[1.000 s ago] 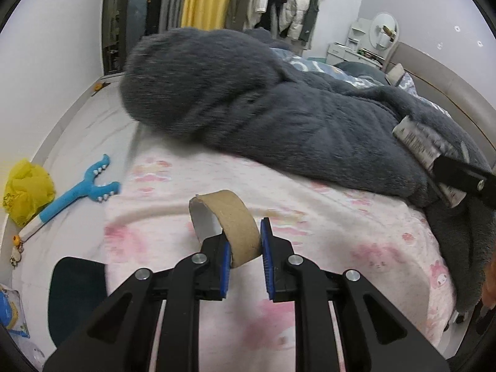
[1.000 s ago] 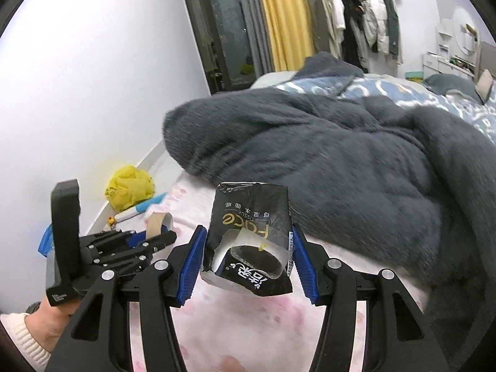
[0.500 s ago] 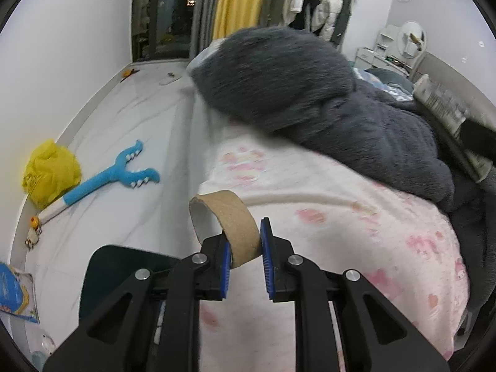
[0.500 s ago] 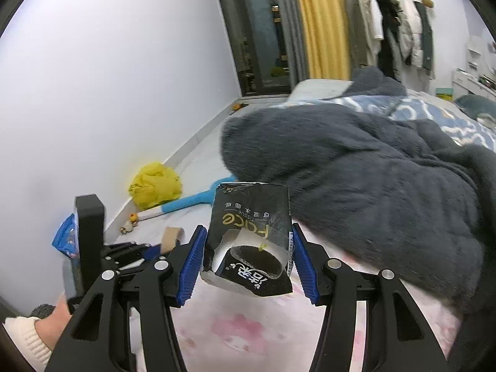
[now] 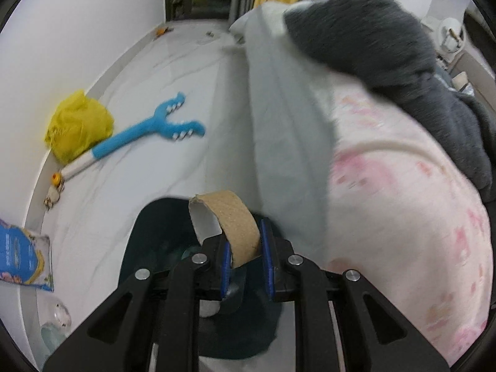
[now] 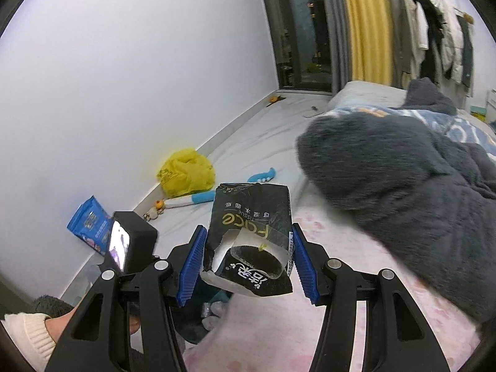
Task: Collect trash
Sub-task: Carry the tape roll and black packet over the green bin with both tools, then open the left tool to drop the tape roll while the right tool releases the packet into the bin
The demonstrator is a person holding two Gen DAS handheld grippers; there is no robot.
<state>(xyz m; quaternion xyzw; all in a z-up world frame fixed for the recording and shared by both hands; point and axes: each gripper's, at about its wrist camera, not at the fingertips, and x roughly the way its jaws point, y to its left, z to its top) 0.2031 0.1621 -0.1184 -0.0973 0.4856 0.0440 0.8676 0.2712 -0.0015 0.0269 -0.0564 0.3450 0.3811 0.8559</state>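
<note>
My left gripper [image 5: 246, 265] is shut on a brown cardboard tube [image 5: 231, 223] and holds it over the open dark teal trash bin [image 5: 155, 235] on the floor beside the bed. My right gripper [image 6: 249, 263] is shut on a torn black tissue packet [image 6: 249, 235] with gold lettering, held above the bed's pink sheet [image 6: 325, 310]. The back of the left gripper [image 6: 131, 238] shows at the lower left of the right wrist view, with the bin [image 6: 210, 310] below it.
A dark grey fluffy blanket [image 5: 372, 37] lies on the bed [image 5: 403, 201]. On the white floor lie a yellow plastic bag [image 5: 77, 124], a blue toy [image 5: 155, 130] and a blue packet [image 5: 21, 257] near the wall.
Both grippers have swung left, off the bed toward the floor. The left gripper with the tube has come over the bin. Both grips are unchanged.
</note>
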